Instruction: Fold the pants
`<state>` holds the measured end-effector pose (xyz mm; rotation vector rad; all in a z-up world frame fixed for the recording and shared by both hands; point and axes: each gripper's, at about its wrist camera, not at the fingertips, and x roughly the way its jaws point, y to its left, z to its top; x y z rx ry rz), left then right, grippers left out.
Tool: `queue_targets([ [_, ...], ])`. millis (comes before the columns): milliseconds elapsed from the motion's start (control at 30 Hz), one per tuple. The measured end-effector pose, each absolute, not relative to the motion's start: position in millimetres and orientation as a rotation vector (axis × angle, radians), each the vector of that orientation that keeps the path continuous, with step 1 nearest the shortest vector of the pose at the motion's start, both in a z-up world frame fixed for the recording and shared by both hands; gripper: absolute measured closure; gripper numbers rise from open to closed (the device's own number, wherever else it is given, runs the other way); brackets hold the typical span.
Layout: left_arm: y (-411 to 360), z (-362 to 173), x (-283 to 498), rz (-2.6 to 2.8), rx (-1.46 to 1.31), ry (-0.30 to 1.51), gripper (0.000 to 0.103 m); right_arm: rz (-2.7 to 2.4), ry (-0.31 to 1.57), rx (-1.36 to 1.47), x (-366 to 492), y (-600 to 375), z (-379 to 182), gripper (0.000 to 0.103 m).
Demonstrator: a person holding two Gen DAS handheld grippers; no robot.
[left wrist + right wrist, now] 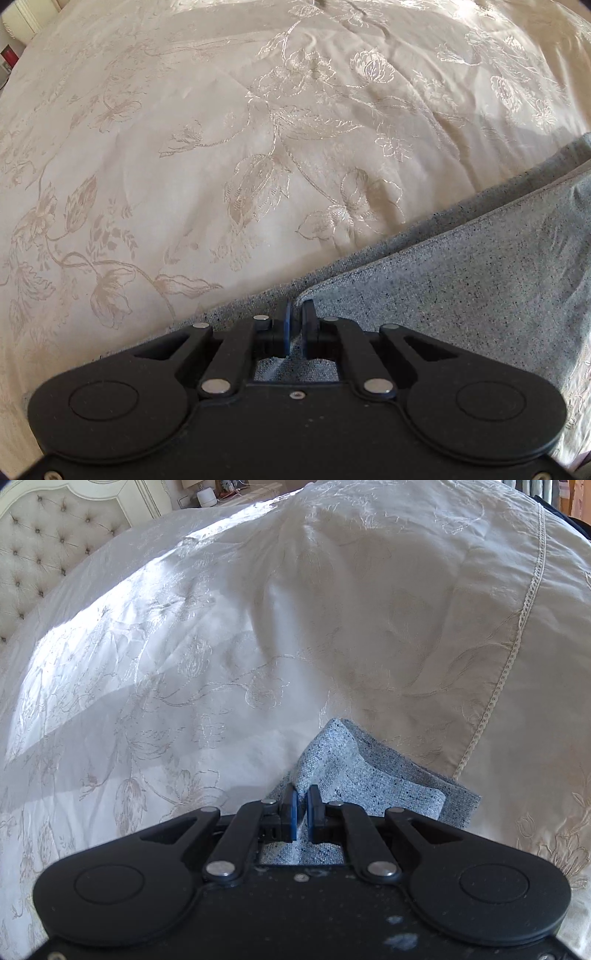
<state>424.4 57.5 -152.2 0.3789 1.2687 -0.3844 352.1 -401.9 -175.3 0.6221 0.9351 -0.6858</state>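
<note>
Pinching the speckled light-blue woven pants (461, 280) at two spots, both tools are nearly closed with cloth caught between their blue pads: the left hand-held gripper (294, 325) grips a folded edge, and the right hand-held gripper (302, 808) grips a bunched corner. The pants lie on the cream floral-embroidered bedspread (221, 147), one layer already doubled over another, so a fold looks under way. Next, I judge, both grips must travel together, keeping the edge taut, before letting go.

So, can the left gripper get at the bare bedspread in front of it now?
Probably not freely: the left gripper is shut on the grey pants, though the bedspread ahead lies unobstructed.
</note>
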Motion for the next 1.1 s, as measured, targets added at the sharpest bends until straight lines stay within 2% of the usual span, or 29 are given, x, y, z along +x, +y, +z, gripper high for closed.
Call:
queue_targets([
  [400,51,-179,434,-0.343,0.386,1.31,0.092,-0.701,0.985,0.598,369,-402,-207,0.096],
  [533,53,-180,433,-0.31,0.379,1.306,0.089,-0.632,0.958,0.633,365,-408,-207,0.081],
  [600,52,-180,431,-0.29,0.38,1.3,0.088,-0.616,0.904,0.642,358,-414,-195,0.08],
  [833,53,-171,425,-0.18,0.348,1.263,0.087,-0.627,0.816,0.648,295,-439,-144,0.077],
  [967,64,-168,430,-0.038,0.241,1.288,0.087,-0.641,0.867,0.621,254,-444,-142,0.075],
  [1100,57,-160,430,0.064,0.251,1.277,0.086,-0.619,0.927,0.586,227,-439,-154,0.075],
])
